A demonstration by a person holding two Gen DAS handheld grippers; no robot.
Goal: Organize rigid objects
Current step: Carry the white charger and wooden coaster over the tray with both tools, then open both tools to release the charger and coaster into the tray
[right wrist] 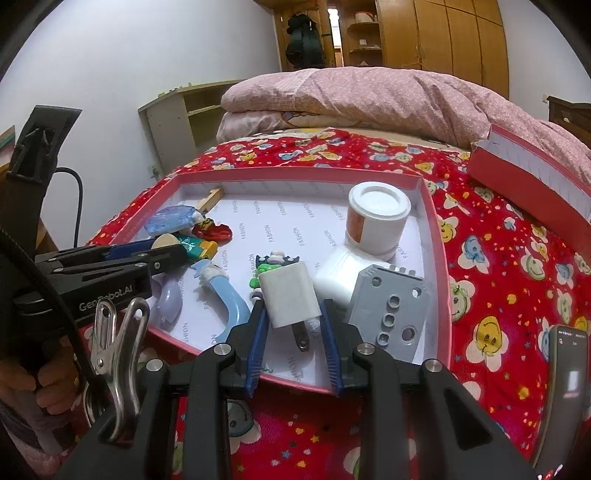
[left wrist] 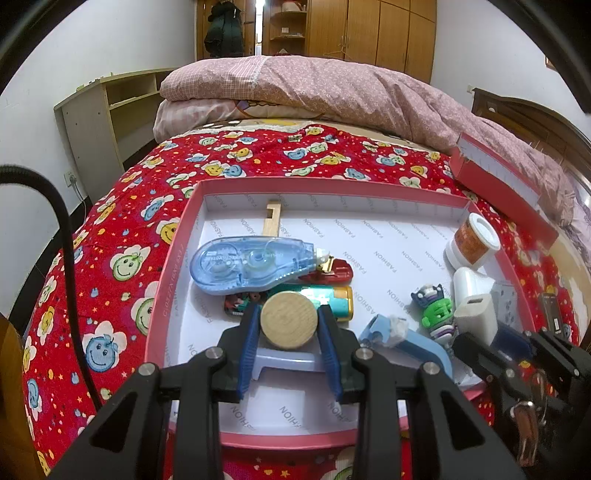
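Bedspread-borne box (left wrist: 173, 280) is crowded: left gripper (left wrist: 290, 325) clamps wooden disc (left wrist: 290, 319), right gripper (right wrist: 295, 314) clamps white charger (right wrist: 288, 295); either could slip and scatter neighbours.

Both views are taken from just behind the fingers of a gripper and are directed forward and downward, at close range, into the pink box (left wrist: 173, 258) lying on the red bedspread (left wrist: 122, 229). The left wrist view is placed over the near left part of the box; the right wrist view is placed over the near right part, and the left gripper (right wrist: 162, 254) is seen at its left side. The box interior, the folded quilt (right wrist: 369, 96) and the wardrobe (left wrist: 369, 33) behind are shared by both views.
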